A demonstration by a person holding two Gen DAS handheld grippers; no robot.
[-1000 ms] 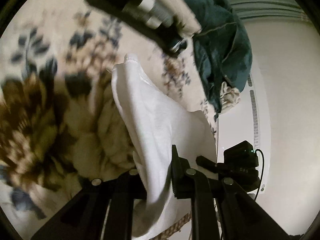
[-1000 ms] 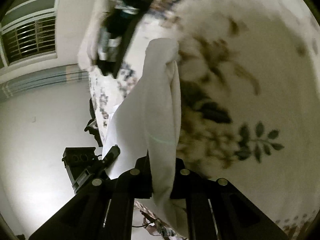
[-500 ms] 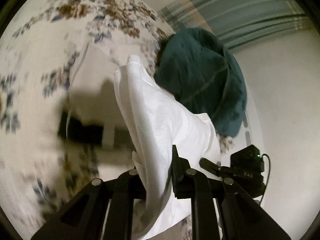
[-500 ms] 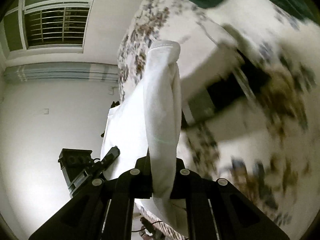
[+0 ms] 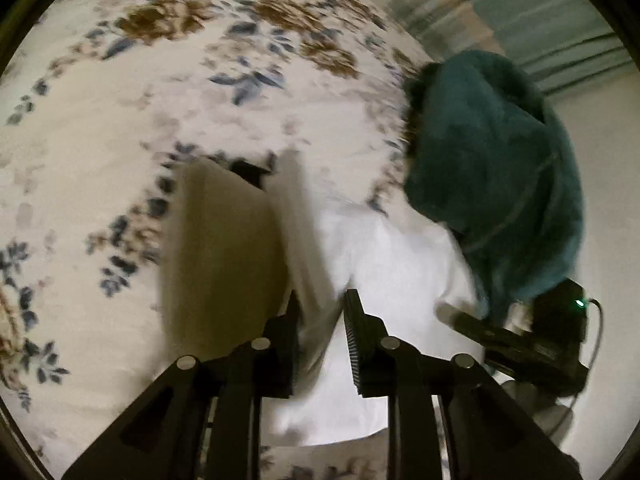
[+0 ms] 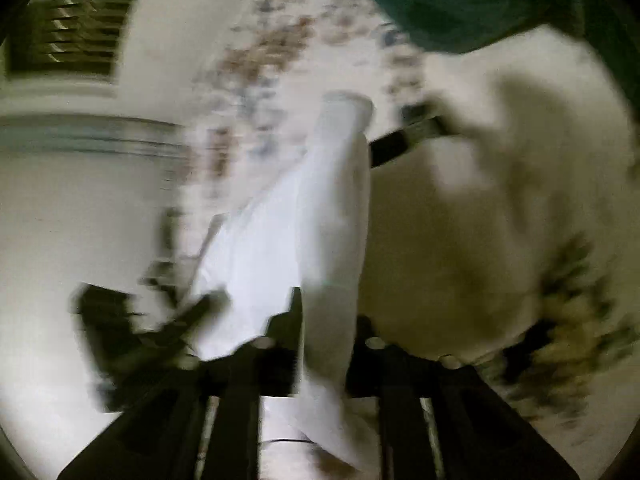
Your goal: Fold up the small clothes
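A home bedroom. A floral bedsheet (image 5: 120, 140) covers the bed, with a barred window (image 6: 68, 36) in the wall.

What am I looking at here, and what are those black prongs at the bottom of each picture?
No robot: a person holds a two-finger gripper in each hand, each with a fisheye camera looking forward along it. One picture is from the left gripper, the other, blurred, from the right gripper. The prongs are their jaws. Both pairs have just been opening, with the white garment between them. Below lies a floral bedsheet, with a teal garment heaped on it.
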